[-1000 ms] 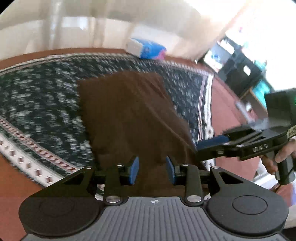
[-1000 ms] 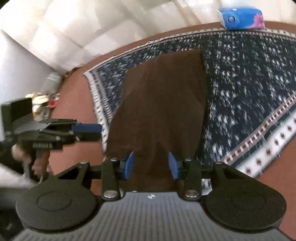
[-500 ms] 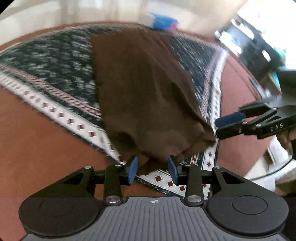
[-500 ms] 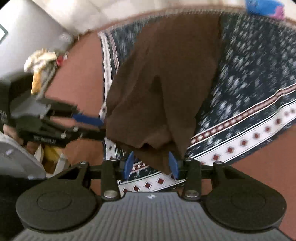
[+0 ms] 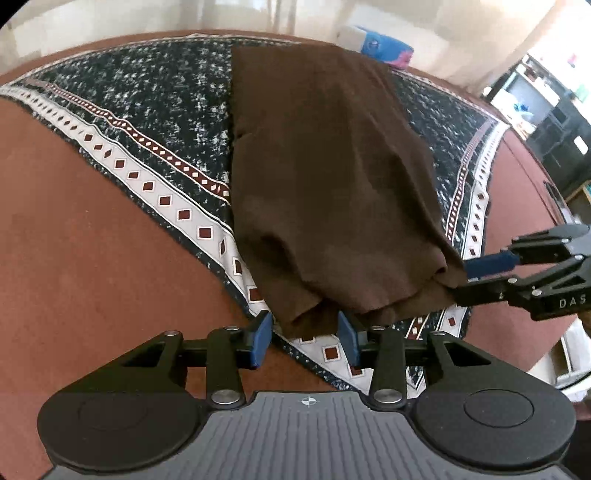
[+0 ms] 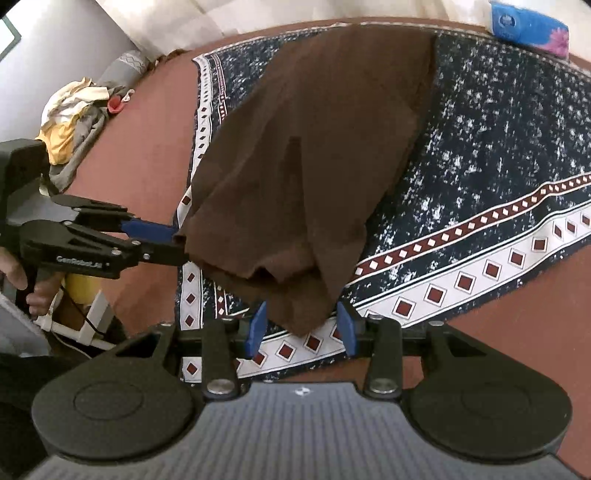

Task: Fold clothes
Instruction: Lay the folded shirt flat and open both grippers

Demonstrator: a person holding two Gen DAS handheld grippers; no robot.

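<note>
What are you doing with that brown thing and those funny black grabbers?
A person is folding a brown cloth that lies on a patterned rug. Each hand holds a grabber. The left gripper and the right gripper are both open, each at a near corner of the cloth, with the corner between the blue fingers but not pinched. The cloth is bunched at that near end. A tissue pack sits past the far end.

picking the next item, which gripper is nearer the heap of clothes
Left. The left gripper is on the heap of clothes side of the brown cloth; the right gripper is at the cloth's opposite corner.
</note>
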